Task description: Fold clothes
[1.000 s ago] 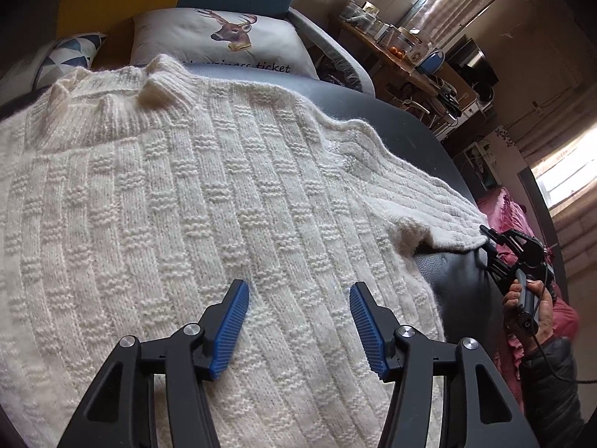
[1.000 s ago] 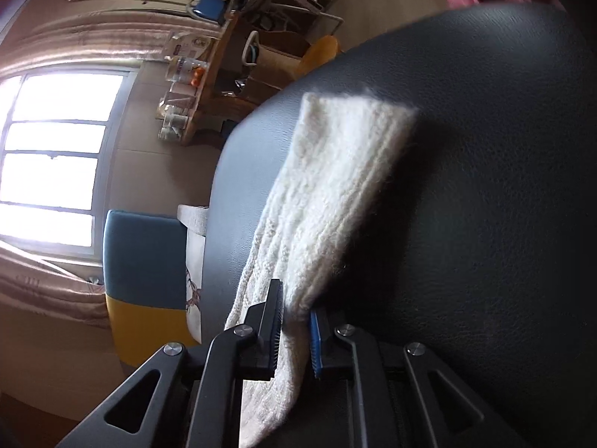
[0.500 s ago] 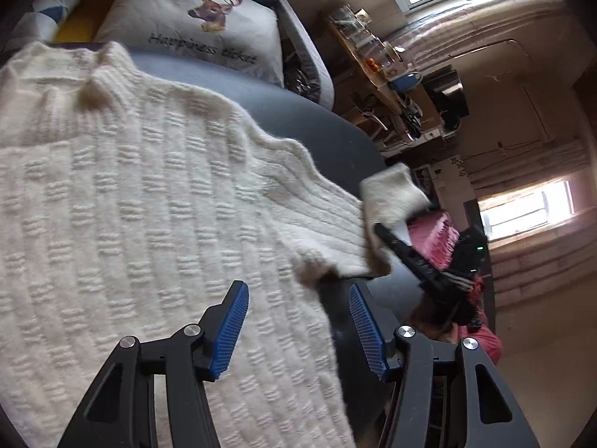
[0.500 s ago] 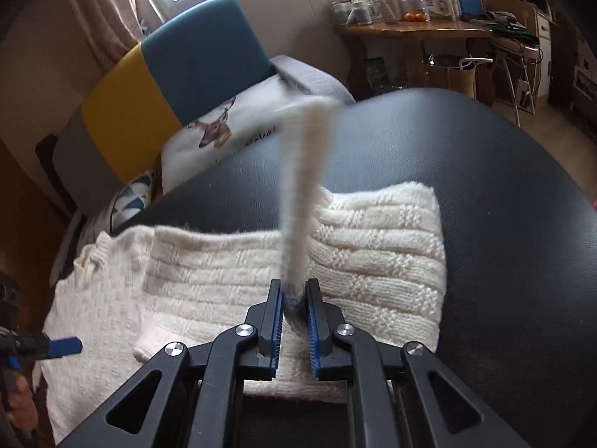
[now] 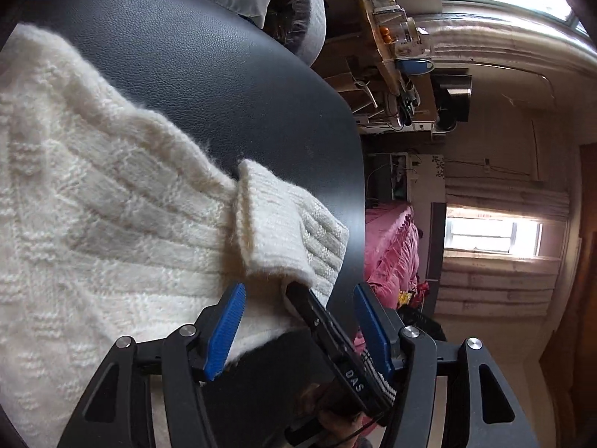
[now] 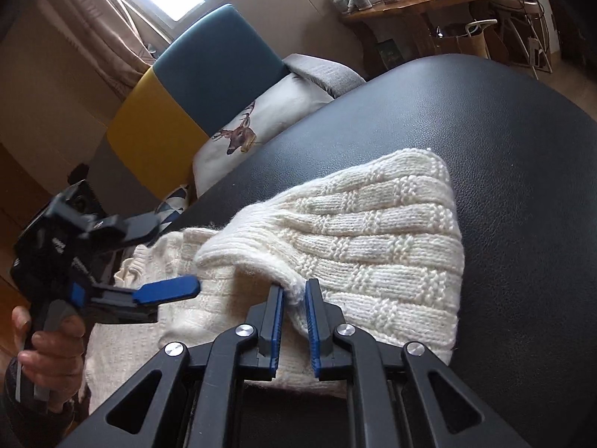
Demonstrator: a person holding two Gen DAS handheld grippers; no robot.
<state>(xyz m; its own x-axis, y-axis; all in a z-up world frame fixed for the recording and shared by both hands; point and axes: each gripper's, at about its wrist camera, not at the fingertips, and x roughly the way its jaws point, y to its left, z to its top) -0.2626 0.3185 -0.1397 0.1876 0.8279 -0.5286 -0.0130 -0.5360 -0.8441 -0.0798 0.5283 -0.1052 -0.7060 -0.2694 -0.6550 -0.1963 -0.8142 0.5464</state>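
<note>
Across the black leather surface (image 6: 503, 130) a cream knitted sweater (image 5: 93, 224) is spread, with its sleeve (image 6: 373, 239) doubled back over the body so that the ribbed cuff (image 5: 268, 220) lies on top. At the near corner of that cuff the fabric is seen between the blue pads of the right gripper (image 6: 294, 298), whose fingers are parted only narrowly with a wisp of the knit's edge at their tips; whether the cloth is truly pinched cannot be told. Beside it the left gripper (image 5: 298, 321) is held wide open above the sweater's edge, nothing being clasped. From the right wrist view the left gripper (image 6: 164, 291) is seen gripped by a hand (image 6: 48, 351) at the frame's left, its fingers pointed across the knit.
</note>
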